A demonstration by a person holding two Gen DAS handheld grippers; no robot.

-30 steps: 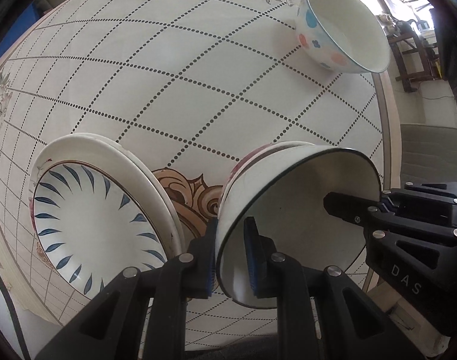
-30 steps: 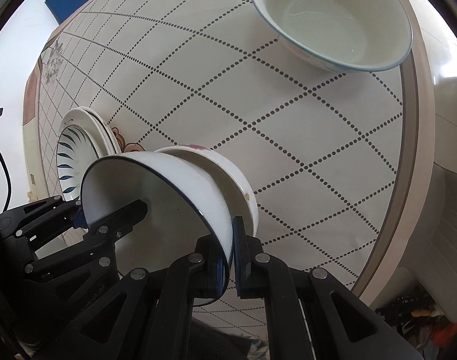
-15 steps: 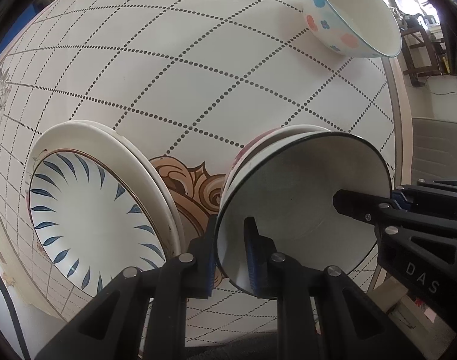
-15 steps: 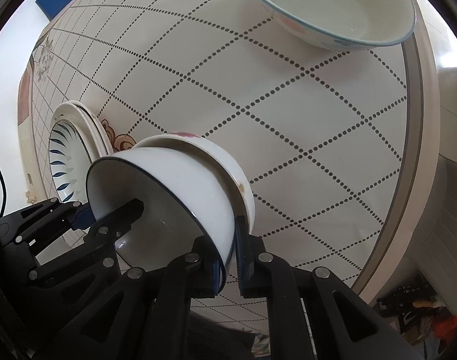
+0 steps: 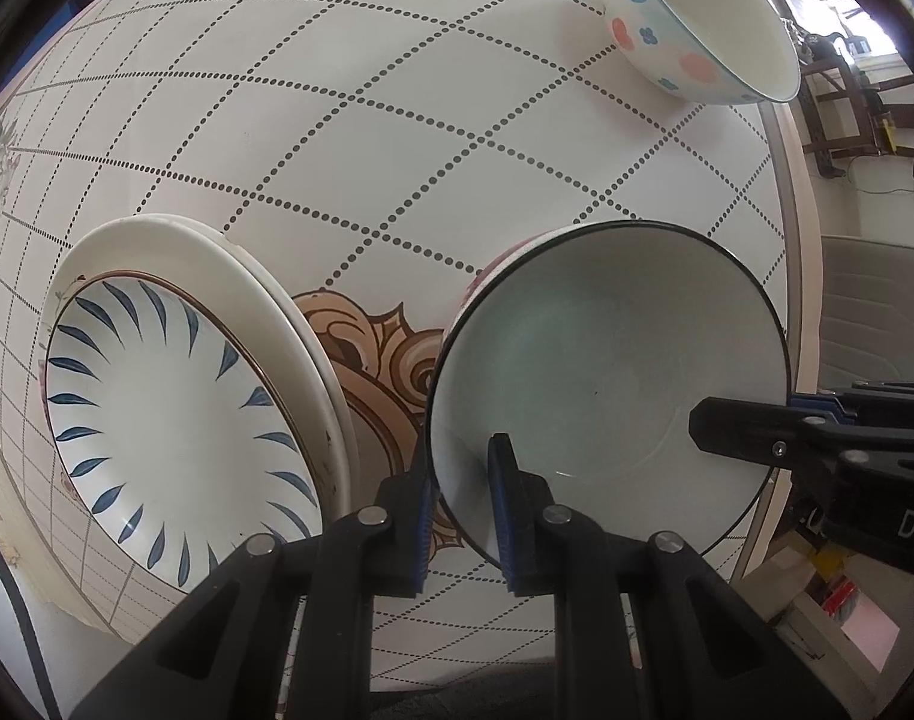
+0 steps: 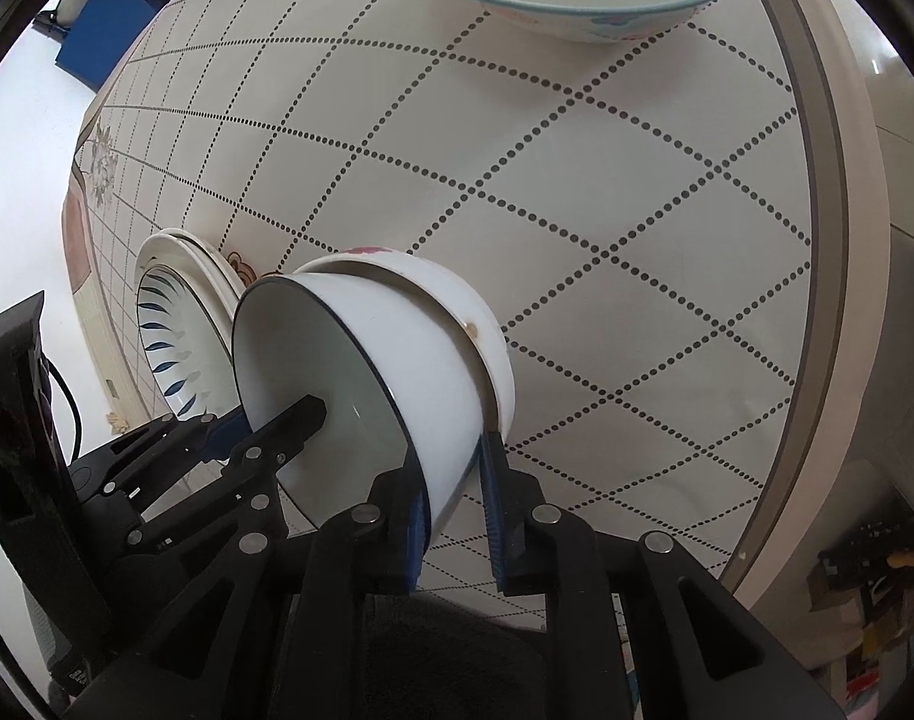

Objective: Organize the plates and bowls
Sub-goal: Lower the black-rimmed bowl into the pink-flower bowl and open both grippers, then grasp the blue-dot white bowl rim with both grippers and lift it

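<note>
- Bowl (image 5: 607, 372) sits nested in a second bowl (image 6: 457, 300) on the table (image 5: 397, 150), beside the plates (image 5: 175, 420).
- Seat it level before backing off, I'd judge.
- Left gripper (image 5: 460, 504) and right gripper (image 6: 451, 504) straddle opposite rims, jaws slackened, with gaps visible.

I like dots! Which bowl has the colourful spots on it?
The far bowl, standing alone on the table. The white bowl between the fingers is plain with a dark rim.
</note>
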